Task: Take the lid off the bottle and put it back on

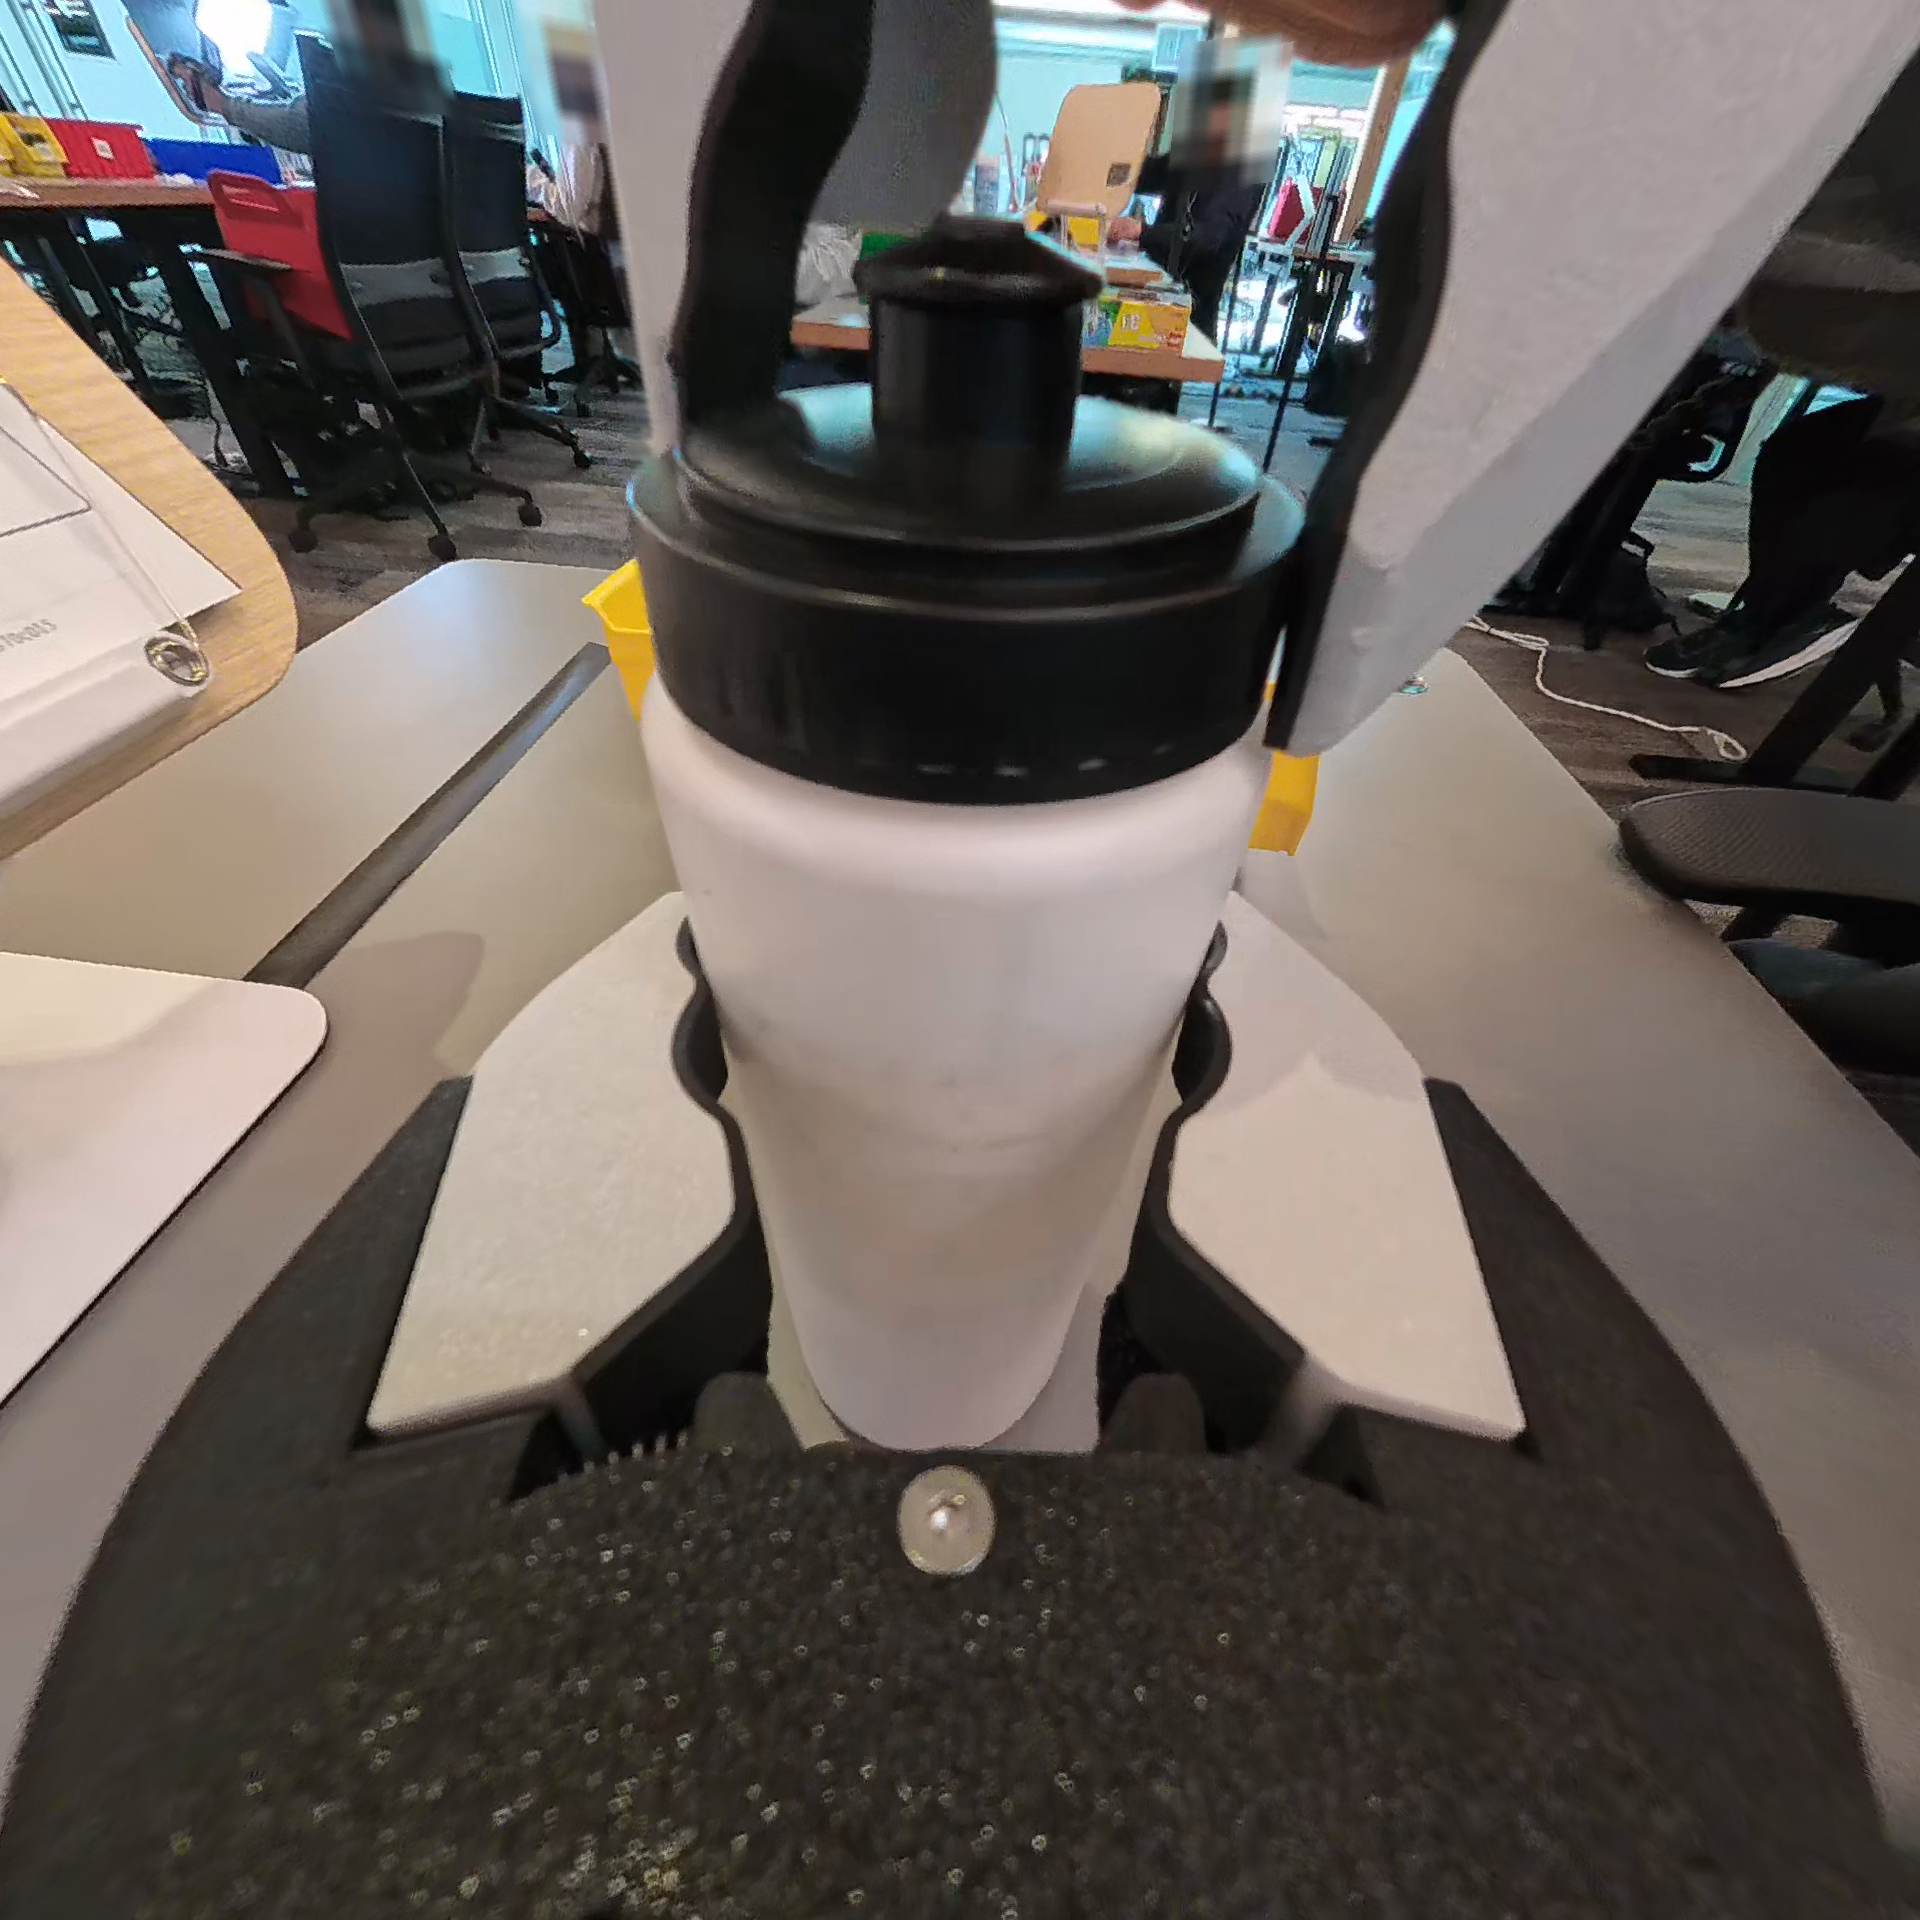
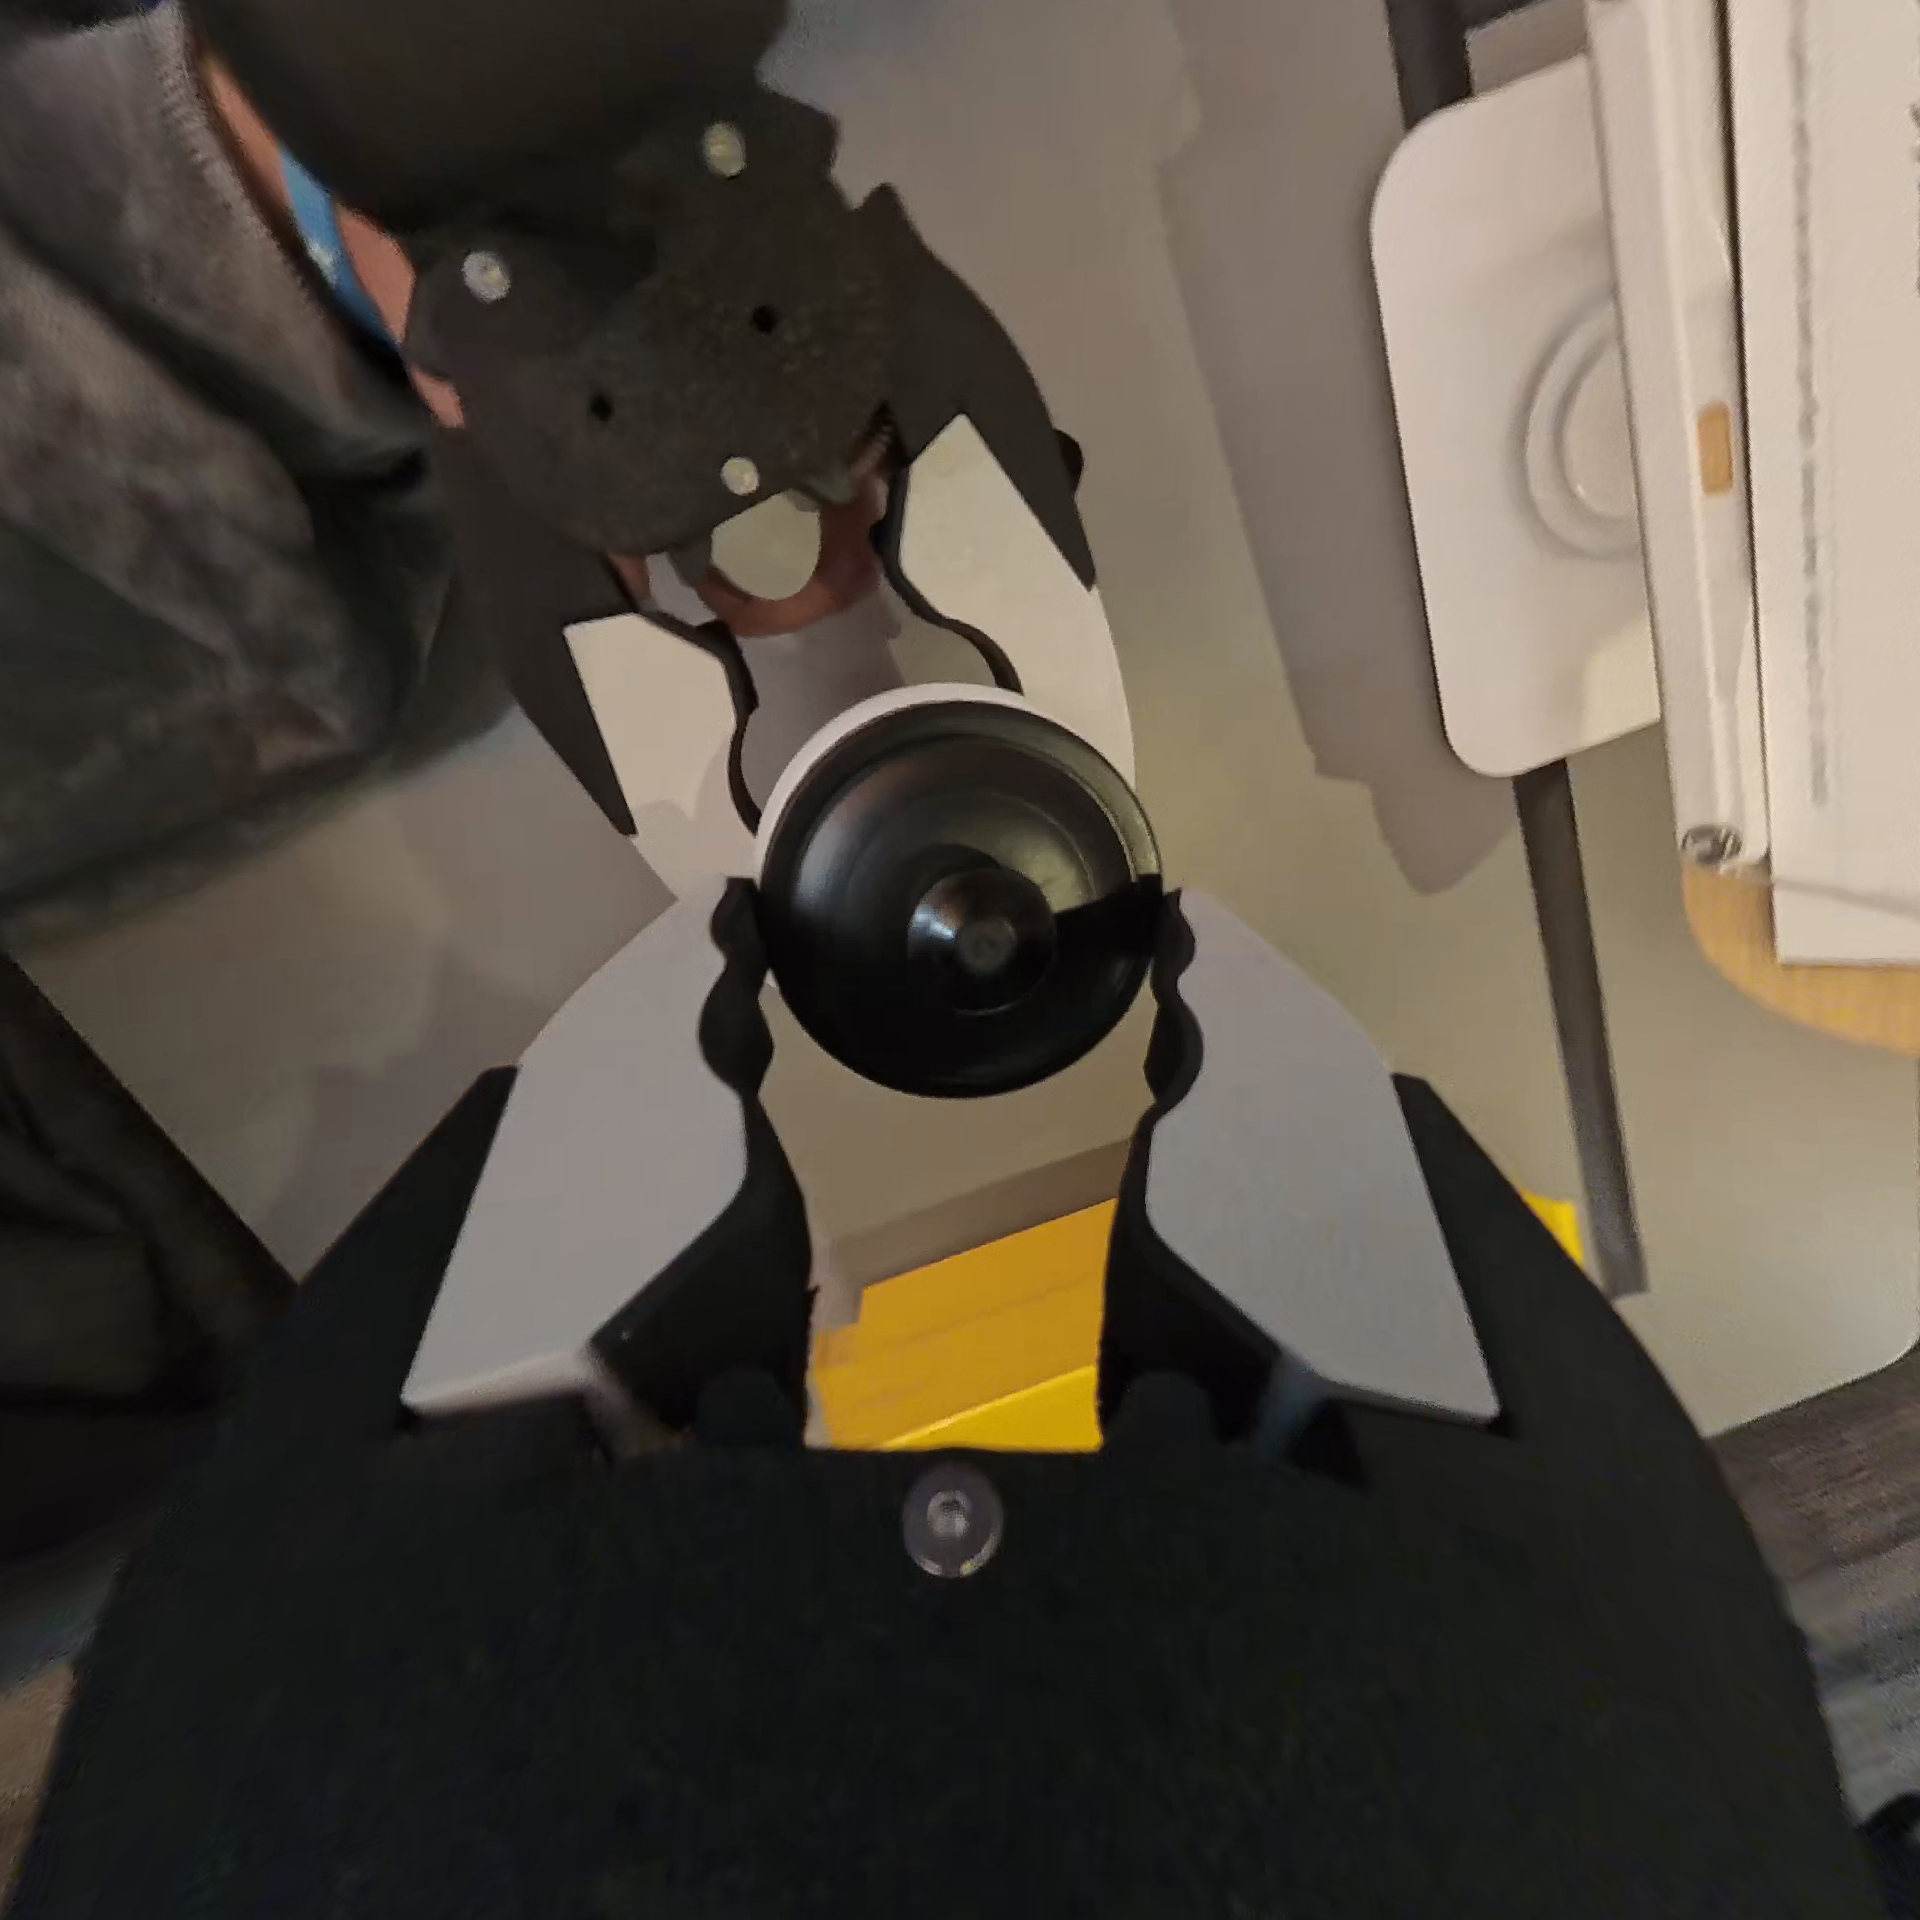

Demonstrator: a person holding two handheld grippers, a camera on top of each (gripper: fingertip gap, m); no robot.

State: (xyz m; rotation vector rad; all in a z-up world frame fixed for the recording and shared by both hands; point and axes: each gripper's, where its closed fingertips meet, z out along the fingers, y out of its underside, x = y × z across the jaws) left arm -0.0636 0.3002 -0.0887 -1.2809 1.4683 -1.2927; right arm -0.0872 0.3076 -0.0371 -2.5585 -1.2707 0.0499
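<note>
A white bottle (image 1: 951,1039) with a black spouted lid (image 1: 956,634) stands upright. My left gripper (image 1: 951,966) is shut on the bottle's body. My right gripper comes down from above, and its fingers (image 1: 1382,582) flank the lid. In the right wrist view I look straight down on the lid (image 2: 956,904). My right gripper (image 2: 956,930) has a fingertip touching each side of the lid and is shut on it. The left gripper (image 2: 873,738) shows farther off in that view, clamped around the bottle (image 2: 821,758) below the lid.
A yellow bin (image 1: 615,629) stands just behind the bottle on the grey table (image 1: 416,727) and also shows in the right wrist view (image 2: 966,1340). A white flat pad (image 1: 125,1091) lies at the left. Papers (image 1: 83,582) lie on a wooden table. Office chairs (image 1: 416,312) stand beyond.
</note>
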